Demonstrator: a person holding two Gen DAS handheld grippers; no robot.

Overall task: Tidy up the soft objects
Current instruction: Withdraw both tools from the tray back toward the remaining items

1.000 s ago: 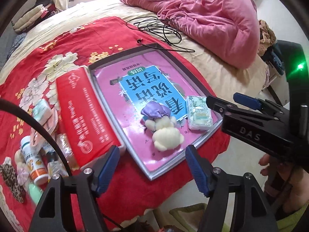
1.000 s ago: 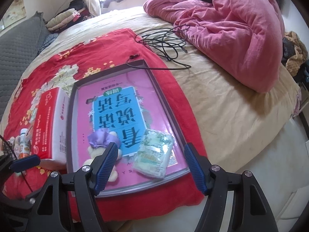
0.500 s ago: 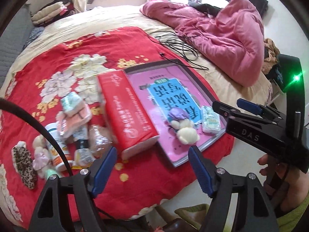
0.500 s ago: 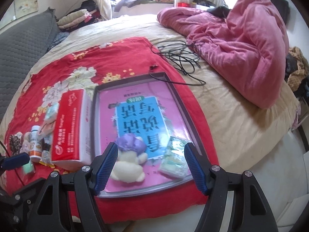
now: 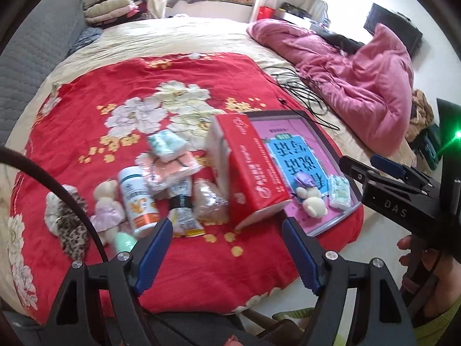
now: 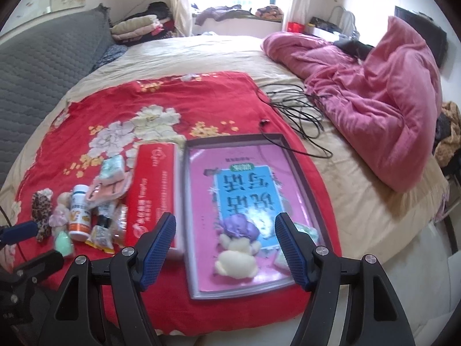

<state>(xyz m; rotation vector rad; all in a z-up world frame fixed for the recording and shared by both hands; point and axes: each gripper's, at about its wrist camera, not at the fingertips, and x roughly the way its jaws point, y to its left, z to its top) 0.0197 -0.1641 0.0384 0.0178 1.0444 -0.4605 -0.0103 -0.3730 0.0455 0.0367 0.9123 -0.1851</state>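
Left wrist view: plush toy and tissue pack lie in tray; pile remains. Both my grippers are agape, empty; left jaws just widened.

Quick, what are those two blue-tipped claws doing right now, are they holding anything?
Left gripper: open, its jaws have just been opening, nothing between them.
Right gripper: open and empty, above the pink tray.
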